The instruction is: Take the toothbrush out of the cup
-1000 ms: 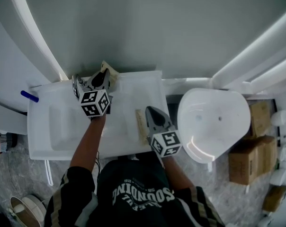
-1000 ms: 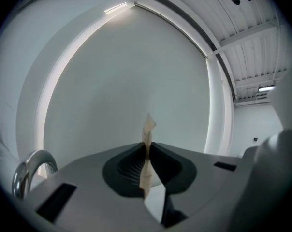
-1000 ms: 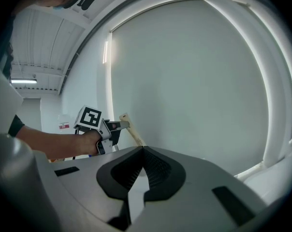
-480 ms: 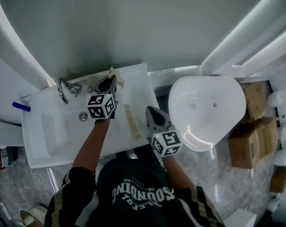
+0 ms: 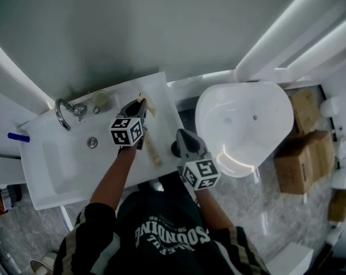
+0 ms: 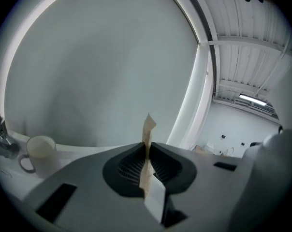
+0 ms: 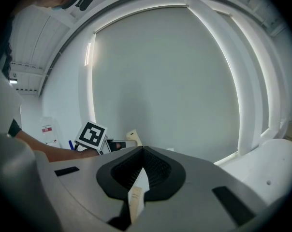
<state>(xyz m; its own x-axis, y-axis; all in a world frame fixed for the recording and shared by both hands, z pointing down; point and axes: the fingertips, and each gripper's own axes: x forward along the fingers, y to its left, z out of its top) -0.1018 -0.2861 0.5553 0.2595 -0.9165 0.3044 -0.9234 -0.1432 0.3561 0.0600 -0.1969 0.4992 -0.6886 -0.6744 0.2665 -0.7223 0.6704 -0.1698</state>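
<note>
The left gripper (image 5: 138,104) was clenched on the tan toothbrush (image 6: 147,129), out of the cup (image 5: 100,99), which stood left of it on the washbasin's (image 5: 47,182) far edge. The right gripper (image 5: 182,134) pinched a white-and-tan strip (image 7: 136,192).

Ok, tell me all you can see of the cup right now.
The cup is a plain cream mug with a loop handle, and it looks ceramic. It stands upright on the white basin ledge by the wall, just beside the chrome tap. Nothing sticks out of it, and only the ledge touches it.
</note>
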